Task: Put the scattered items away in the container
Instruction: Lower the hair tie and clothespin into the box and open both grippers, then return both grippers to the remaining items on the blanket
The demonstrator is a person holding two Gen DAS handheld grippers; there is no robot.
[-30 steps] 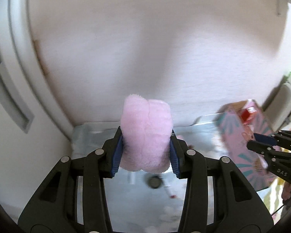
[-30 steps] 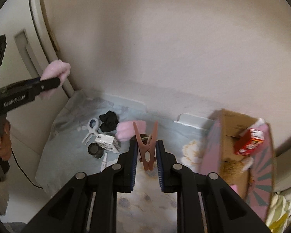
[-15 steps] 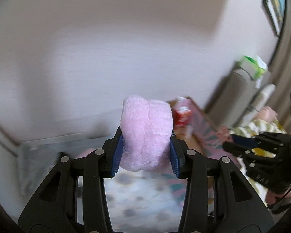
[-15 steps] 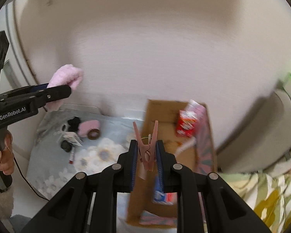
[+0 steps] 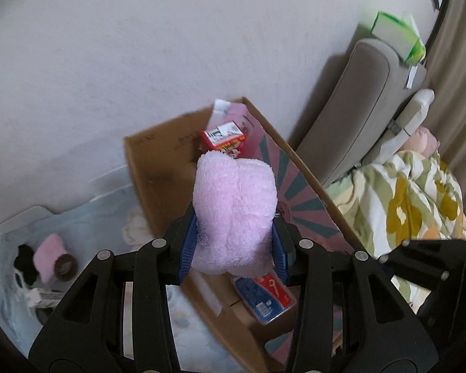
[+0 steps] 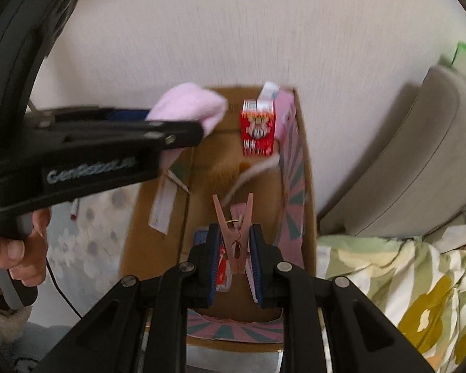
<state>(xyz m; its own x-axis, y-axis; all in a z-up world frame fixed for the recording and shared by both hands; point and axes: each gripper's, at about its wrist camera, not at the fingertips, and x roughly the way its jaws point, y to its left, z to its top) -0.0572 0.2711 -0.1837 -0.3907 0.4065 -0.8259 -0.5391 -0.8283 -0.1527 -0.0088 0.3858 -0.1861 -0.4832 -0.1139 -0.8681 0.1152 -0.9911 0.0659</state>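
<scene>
Two claws are carrying loads: my left claw [image 5: 234, 248] is gripping the pink fluffy cloth [image 5: 234, 214], my right claw [image 6: 234, 264] the clothespin [image 6: 235, 233]; I'm centring both above the cardboard box [image 6: 158, 211] below before releasing.

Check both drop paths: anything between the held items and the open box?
Nothing visible blocks either. The left hand-held gripper holds the pink fluffy cloth over the cardboard box; the right hand-held gripper holds the clothespin above the same open top. Inside, a red carton leaves bare floor.

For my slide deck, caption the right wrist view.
Right gripper carries a clothespin over the cardboard box; left gripper brings a pink sock.
</scene>
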